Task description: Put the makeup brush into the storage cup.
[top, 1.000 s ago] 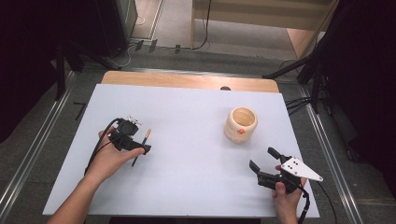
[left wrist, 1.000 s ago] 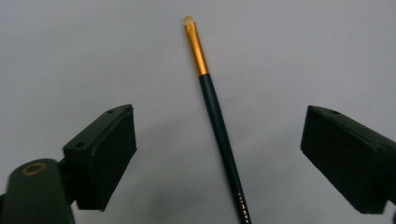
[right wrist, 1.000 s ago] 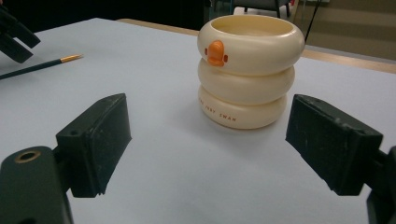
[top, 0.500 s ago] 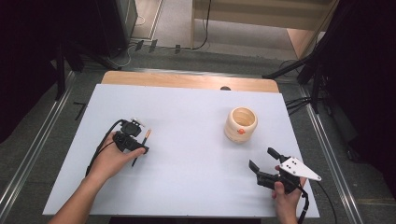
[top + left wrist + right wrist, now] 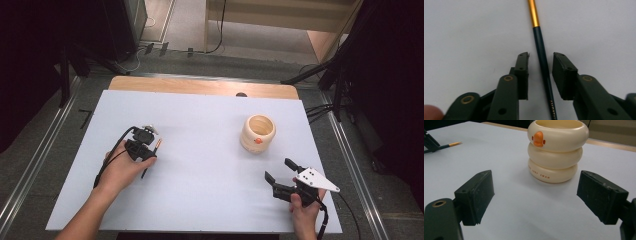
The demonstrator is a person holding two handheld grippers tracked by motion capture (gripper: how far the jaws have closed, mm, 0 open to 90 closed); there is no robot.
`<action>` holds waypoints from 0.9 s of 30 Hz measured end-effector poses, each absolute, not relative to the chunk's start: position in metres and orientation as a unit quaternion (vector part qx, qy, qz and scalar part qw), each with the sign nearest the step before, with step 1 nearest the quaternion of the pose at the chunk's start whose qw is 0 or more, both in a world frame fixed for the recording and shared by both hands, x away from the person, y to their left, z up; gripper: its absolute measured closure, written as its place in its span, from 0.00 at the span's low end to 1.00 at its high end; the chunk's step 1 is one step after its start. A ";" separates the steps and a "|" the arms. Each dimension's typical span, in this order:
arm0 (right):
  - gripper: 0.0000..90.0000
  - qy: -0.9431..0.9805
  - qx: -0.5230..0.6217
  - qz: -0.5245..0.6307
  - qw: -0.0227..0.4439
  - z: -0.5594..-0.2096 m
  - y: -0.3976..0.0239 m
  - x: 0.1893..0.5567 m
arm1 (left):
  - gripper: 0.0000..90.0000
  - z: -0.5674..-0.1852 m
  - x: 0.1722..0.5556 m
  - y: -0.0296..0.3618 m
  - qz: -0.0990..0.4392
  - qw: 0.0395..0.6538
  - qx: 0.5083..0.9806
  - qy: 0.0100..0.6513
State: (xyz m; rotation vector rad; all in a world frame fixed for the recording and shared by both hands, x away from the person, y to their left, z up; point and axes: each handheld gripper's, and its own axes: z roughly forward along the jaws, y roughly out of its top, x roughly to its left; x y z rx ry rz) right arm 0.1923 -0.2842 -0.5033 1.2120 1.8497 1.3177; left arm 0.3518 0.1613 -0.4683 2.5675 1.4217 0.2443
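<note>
the right gripper (image 5: 281, 175) sits at the near right of the white table (image 5: 200, 200), held in a hand (image 5: 302, 212), with a grey three-cornered plate (image 5: 316, 179) on top. its black jaws stand wide with nothing between them, their pads matt and scuffed in the right gripper view.

further in on the left, the left gripper (image 5: 540, 65) lies low over the table in the person's left hand (image 5: 122, 169). its jaws have just been closing and now stand narrow on either side of a thin pen-like stick (image 5: 543, 62), with a slight gap visible on each side, so the pads are not yet pressing. the stick has a dark glossy shaft and a gold metallic end pointing away; small gold lettering near the bottom is too blurred to read.

beyond the right gripper, well apart from the stick, stands a cream cup (image 5: 557, 150) shaped like three stacked smooth rings, with an orange beak on the top ring. the bottom ring reads "swan" after a word i cannot make out.
</note>
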 end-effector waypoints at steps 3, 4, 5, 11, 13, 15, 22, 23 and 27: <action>0.16 0.691 0.454 0.490 0.277 -0.504 -0.283 0.193 | 0.82 -0.468 0.354 0.161 0.074 0.096 0.867 0.483; 0.16 0.691 0.453 0.490 0.277 -0.504 -0.283 0.193 | 0.82 -0.468 0.355 0.161 0.071 0.096 0.867 0.483; 0.16 0.692 0.452 0.490 0.278 -0.504 -0.282 0.193 | 0.85 -0.468 0.355 0.161 0.070 0.096 0.867 0.484; 0.16 0.694 0.451 0.489 0.276 -0.505 -0.281 0.194 | 0.95 -0.468 0.355 0.160 0.070 0.091 0.871 0.477; 0.16 0.694 0.451 0.489 0.275 -0.505 -0.281 0.194 | 0.95 -0.468 0.355 0.160 0.070 0.092 0.872 0.476; 0.16 0.694 0.452 0.488 0.275 -0.505 -0.281 0.194 | 0.95 -0.468 0.355 0.161 0.066 0.096 0.872 0.475; 0.16 0.694 0.452 0.487 0.276 -0.505 -0.282 0.194 | 0.95 -0.467 0.356 0.164 0.062 0.103 0.873 0.473; 0.16 0.694 0.452 0.487 0.276 -0.505 -0.282 0.194 | 0.95 -0.467 0.356 0.164 0.062 0.105 0.873 0.473; 0.16 0.693 0.452 0.488 0.277 -0.504 -0.282 0.194 | 0.95 -0.464 0.353 0.165 0.058 0.129 0.871 0.470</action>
